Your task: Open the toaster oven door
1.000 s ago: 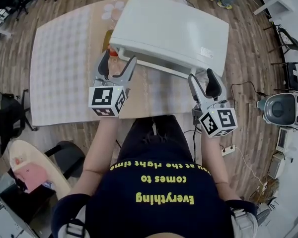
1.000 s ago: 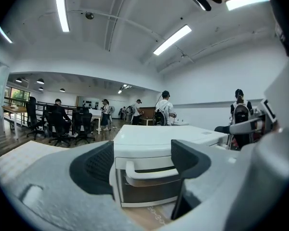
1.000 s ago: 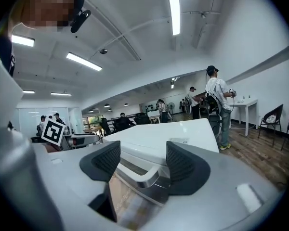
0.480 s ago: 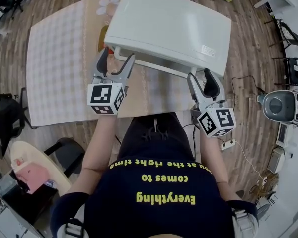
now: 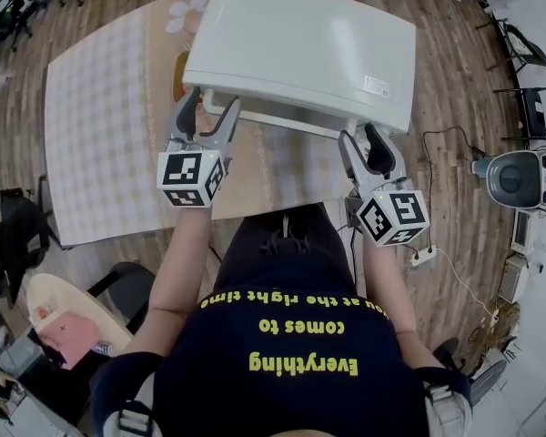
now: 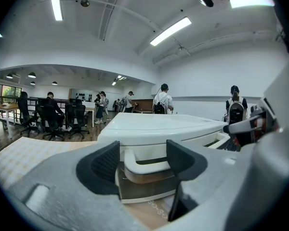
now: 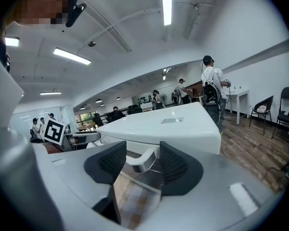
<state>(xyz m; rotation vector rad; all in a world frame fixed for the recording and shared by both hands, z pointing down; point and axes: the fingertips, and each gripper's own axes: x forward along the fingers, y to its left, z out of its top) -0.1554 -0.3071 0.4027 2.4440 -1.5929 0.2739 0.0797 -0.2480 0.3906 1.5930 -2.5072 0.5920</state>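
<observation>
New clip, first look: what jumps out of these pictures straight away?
The big white toaster oven fills the far part of the checked table. The left tongs and right tongs straddle opposite ends of its door handle, their jaws having just been closing on it without pressing yet.

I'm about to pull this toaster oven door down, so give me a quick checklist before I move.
1. The handle is between the left gripper jaws: ok.
2. The handle is between the right gripper jaws: ok.
3. The left gripper pads press the handle: not ok. Gaps show, and the jaws have just been closing.
4. The right gripper pads press the handle: cannot tell. The jaws have just been closing.
5. The toaster oven door is shut: ok.
</observation>
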